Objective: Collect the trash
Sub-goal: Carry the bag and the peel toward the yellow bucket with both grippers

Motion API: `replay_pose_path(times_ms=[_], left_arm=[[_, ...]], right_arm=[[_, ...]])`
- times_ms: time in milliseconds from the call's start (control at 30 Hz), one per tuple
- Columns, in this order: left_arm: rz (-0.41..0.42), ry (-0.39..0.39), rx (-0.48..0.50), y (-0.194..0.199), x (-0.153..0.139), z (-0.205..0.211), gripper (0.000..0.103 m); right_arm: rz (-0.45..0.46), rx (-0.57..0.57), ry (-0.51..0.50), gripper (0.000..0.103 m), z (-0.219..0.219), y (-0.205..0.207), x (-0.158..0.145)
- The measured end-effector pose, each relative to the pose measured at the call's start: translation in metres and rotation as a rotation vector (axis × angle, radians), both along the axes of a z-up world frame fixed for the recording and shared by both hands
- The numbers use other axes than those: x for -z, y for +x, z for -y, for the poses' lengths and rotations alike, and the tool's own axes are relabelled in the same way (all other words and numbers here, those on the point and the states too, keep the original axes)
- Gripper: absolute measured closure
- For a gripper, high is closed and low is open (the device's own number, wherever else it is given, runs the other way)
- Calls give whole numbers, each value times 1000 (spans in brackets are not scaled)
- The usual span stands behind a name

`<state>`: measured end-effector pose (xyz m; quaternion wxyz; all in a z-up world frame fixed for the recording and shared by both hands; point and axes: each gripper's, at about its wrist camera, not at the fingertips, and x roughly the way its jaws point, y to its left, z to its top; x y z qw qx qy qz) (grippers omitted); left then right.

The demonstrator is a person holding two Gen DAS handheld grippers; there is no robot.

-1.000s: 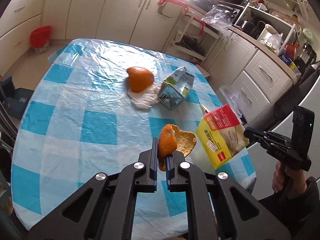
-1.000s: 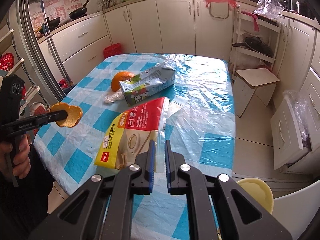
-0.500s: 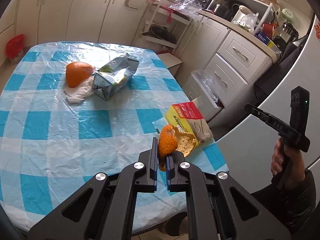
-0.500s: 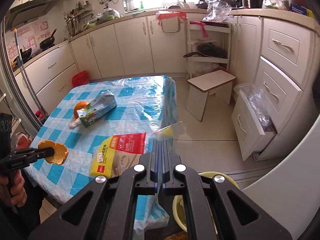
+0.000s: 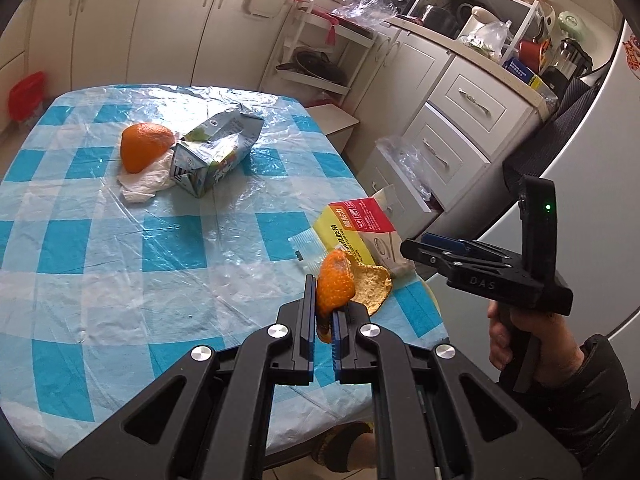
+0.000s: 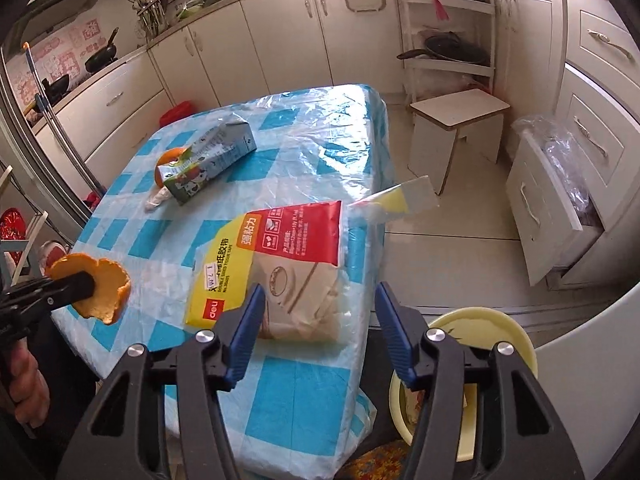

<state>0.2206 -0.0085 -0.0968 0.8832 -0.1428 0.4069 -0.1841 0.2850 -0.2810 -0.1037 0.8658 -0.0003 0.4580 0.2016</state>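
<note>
Two grippers are in my hands. My left gripper point(image 5: 324, 322) is closed on a piece of orange peel point(image 5: 335, 282), which it holds in the air above the near right corner of the table point(image 5: 100, 248). My right gripper point(image 6: 318, 330) has just been opening; its fingers point(image 6: 248, 328) now stand apart with nothing between them.

In the right wrist view, a small yellow and clear wrapper point(image 6: 394, 200) appears right of centre, beyond the table edge and in the air, I think falling. The yellow bin point(image 6: 508, 340) is at the lower right of that frame, on the floor just beside the table corner and under the right fingers.

What matters for the next move, I judge, is that the bin lies to the right of the left gripper, past the red and yellow tape package point(image 6: 280, 264) at the table edge. The peel must cross over this package before release. A milk carton point(image 5: 218, 150), another orange peel point(image 5: 145, 146) and a white tissue point(image 5: 140, 184) wait farther back on the table.
</note>
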Motion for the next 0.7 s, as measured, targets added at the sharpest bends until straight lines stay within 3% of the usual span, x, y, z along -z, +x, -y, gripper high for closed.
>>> replay_pose_path(times_ms=[167, 233, 267, 300, 500, 700], left_arm=[[-7, -5, -13, -1, 3, -8, 97], [-10, -7, -19, 0, 5, -11, 97], [-12, -9, -22, 1, 6, -12, 97], [-14, -11, -25, 2, 6, -13, 97], [-27, -14, -32, 4, 13, -17, 97], [-25, -13, -21, 5, 11, -13, 97]], right_arm=[[-24, 6, -13, 65, -7, 15, 14], [-26, -17, -26, 74, -13, 16, 16], [-23, -32, -38, 88, -17, 16, 17], [-16, -43, -51, 91, -20, 14, 17], [45, -55, -17, 97, -15, 3, -3], [121, 35, -4, 97, 20, -8, -35]])
